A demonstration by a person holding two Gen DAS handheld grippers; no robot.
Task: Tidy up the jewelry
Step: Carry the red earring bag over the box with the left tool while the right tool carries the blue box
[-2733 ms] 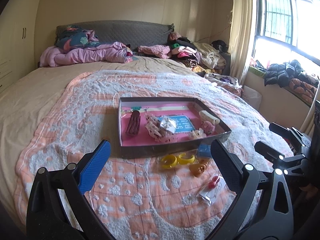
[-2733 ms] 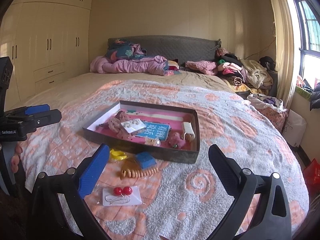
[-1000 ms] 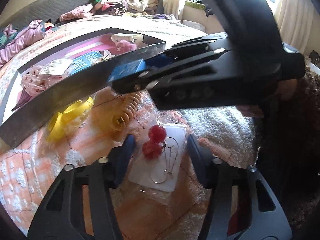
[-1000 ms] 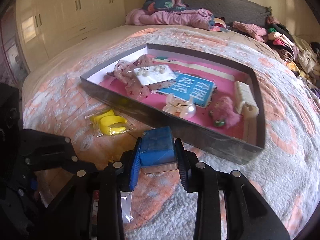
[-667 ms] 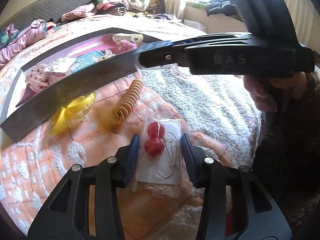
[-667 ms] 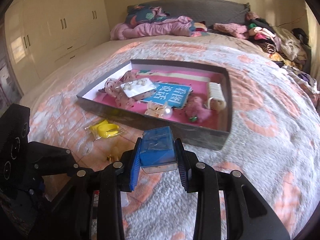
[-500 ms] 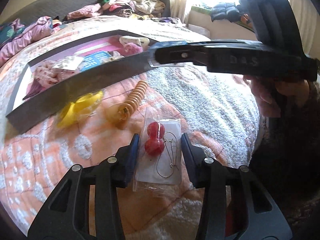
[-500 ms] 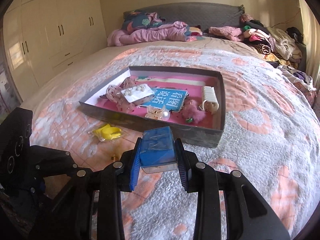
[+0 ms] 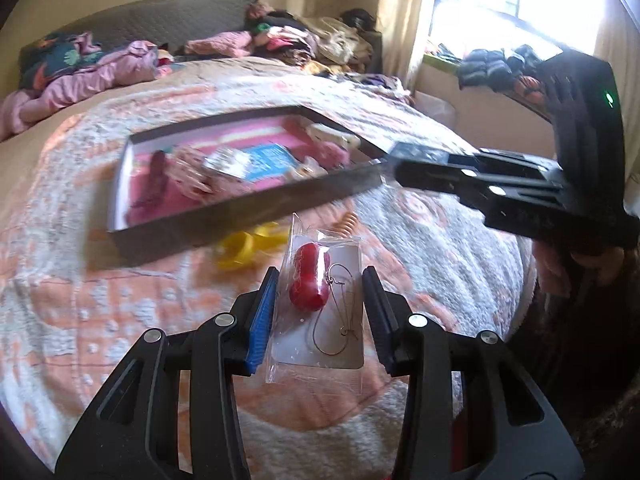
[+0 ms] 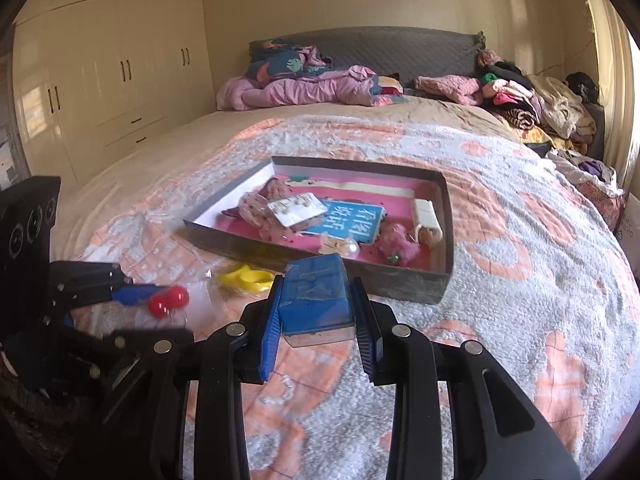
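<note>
My left gripper (image 9: 320, 300) is shut on a clear packet of red-bead earrings (image 9: 316, 304) and holds it above the blanket; it also shows in the right wrist view (image 10: 168, 302). My right gripper (image 10: 316, 312) is shut on a small blue box (image 10: 316, 300), held in the air in front of the tray. The grey tray (image 10: 436, 280) with a pink floor holds several hair clips and jewelry cards. The right gripper crosses the left wrist view (image 9: 472, 184) at the tray's near corner.
A yellow bracelet packet (image 10: 246, 276) and an orange coil hair tie (image 9: 348, 222) lie on the blanket before the tray. Piled clothes (image 10: 520, 104) sit at the bed's head. Wardrobes (image 10: 100, 80) stand left, a window (image 9: 520, 0) right.
My left gripper shut on the earring packet and lifted it off the blanket. My right gripper, holding the blue box, rose and pulled back from the tray.
</note>
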